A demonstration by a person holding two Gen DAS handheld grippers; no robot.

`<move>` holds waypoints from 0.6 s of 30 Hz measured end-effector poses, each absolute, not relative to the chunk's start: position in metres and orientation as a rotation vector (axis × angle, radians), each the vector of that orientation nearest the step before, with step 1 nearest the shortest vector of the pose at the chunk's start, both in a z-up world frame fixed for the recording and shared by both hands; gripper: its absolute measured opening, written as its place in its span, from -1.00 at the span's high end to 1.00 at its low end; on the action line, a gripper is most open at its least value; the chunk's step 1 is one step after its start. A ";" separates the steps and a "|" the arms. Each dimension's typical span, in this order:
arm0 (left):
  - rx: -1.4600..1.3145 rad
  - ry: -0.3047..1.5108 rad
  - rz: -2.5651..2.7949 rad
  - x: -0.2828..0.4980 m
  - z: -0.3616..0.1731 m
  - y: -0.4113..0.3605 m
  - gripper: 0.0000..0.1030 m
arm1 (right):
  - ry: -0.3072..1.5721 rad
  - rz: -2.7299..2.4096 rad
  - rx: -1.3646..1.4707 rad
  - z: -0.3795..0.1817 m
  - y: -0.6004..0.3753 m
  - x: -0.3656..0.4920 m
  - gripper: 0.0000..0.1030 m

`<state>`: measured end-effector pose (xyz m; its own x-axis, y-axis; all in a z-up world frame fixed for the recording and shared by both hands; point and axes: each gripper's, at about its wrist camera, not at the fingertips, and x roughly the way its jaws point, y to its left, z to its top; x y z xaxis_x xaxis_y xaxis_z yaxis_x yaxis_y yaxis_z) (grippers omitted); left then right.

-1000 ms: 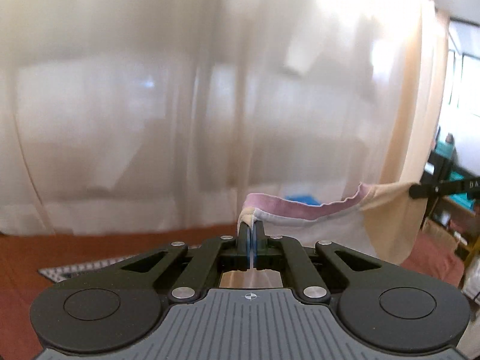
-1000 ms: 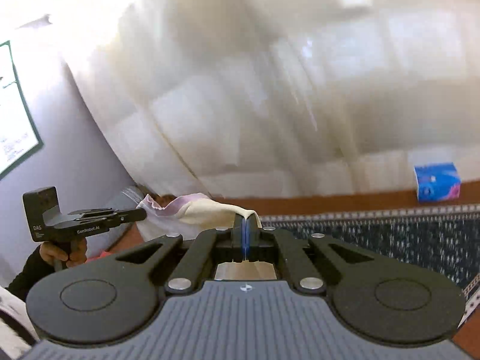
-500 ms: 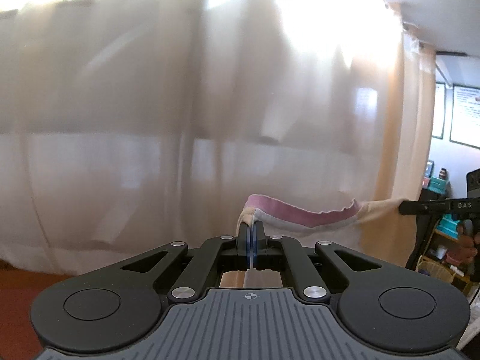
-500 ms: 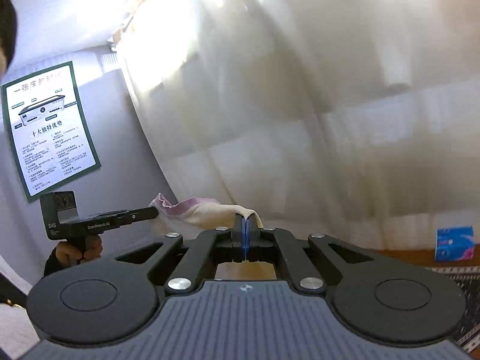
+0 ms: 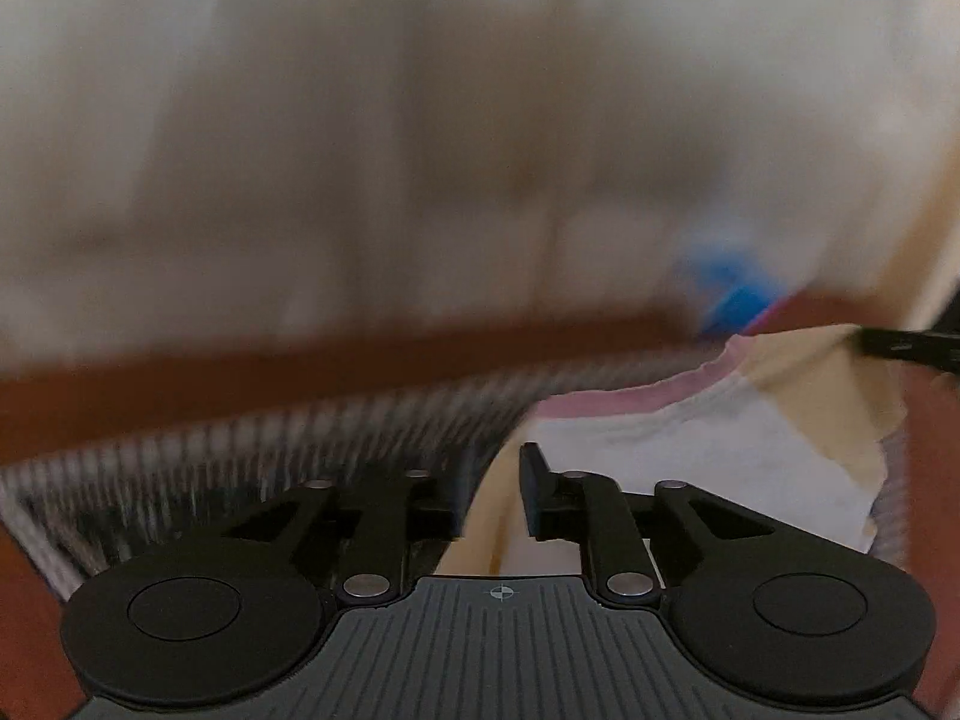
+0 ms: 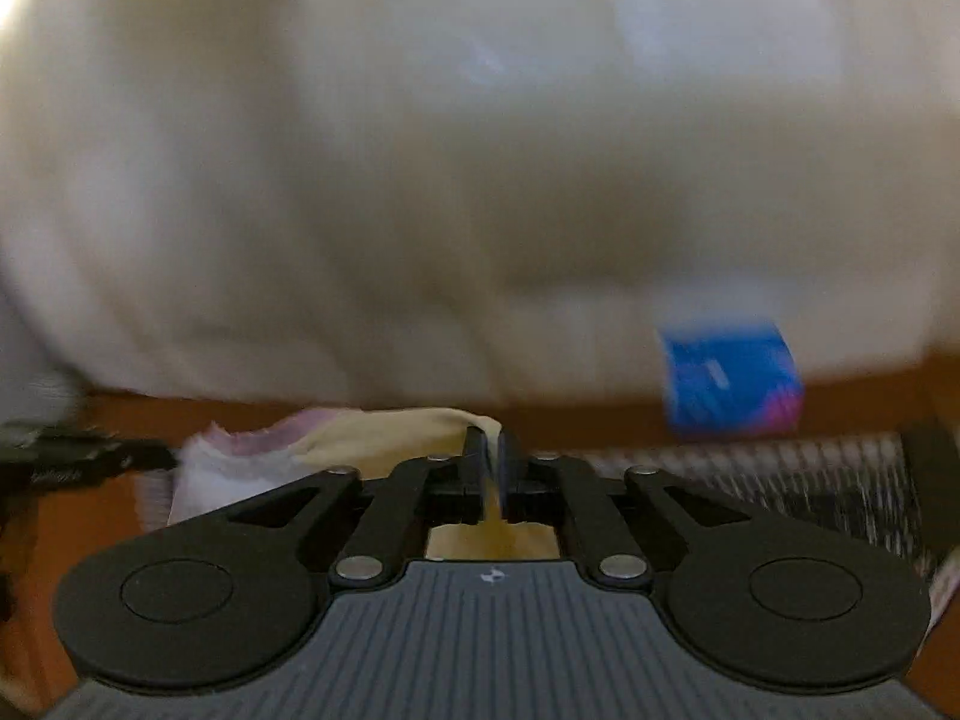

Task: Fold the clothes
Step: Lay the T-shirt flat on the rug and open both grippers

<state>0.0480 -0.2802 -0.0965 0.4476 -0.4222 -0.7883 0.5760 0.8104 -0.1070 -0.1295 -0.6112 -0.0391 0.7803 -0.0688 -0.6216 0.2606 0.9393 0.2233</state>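
Both views are smeared by motion. Behind everything hangs a pale cream curtain (image 5: 420,120), which meets a red-brown surface (image 5: 300,354). Whether that surface is a floor or a bench cannot be told. On it lies a black-and-white patterned mat (image 5: 288,444), and further right a blue cardboard box with a pink corner (image 6: 732,384) stands at the foot of the curtain, well apart from the cloth. Nothing stands between either claw and the cloth. The garment, a soft cream-and-white cloth with a pink hem (image 5: 690,450), lies low over the mat between the two tools, white in the middle, cream at both ends, with its hem sagging in a loose curve. The left claw (image 5: 489,480) is spread wide, and a cream fold lies loose in the gap, touching neither finger firmly. The right claw (image 6: 492,450) stands at a narrow gap, with the other cream corner running through the slit and draping over its tip. Half a second ago both claws were clamped tight on the corners and held the cloth high and stretched against the curtain. They have since come down to the mat and their fingers have parted, the left far more than the right.
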 end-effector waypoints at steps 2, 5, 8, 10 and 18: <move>0.166 0.991 -0.605 0.056 -0.125 -0.272 0.34 | 0.746 -0.274 0.292 -0.078 -0.613 -0.116 0.43; 0.126 1.009 -0.636 0.049 -0.134 -0.239 -0.03 | 0.814 -0.277 0.288 -0.109 -0.611 -0.139 0.40; 0.112 1.005 -0.657 0.031 -0.134 -0.211 -0.11 | 0.826 -0.248 0.253 -0.103 -0.591 -0.168 0.06; 0.094 1.016 -0.676 0.016 -0.131 -0.199 -0.15 | 0.838 -0.249 0.211 -0.100 -0.578 -0.186 0.03; 0.176 1.058 -0.803 -0.080 -0.132 -0.193 -0.36 | 0.955 -0.194 0.177 -0.101 -0.522 -0.257 -0.02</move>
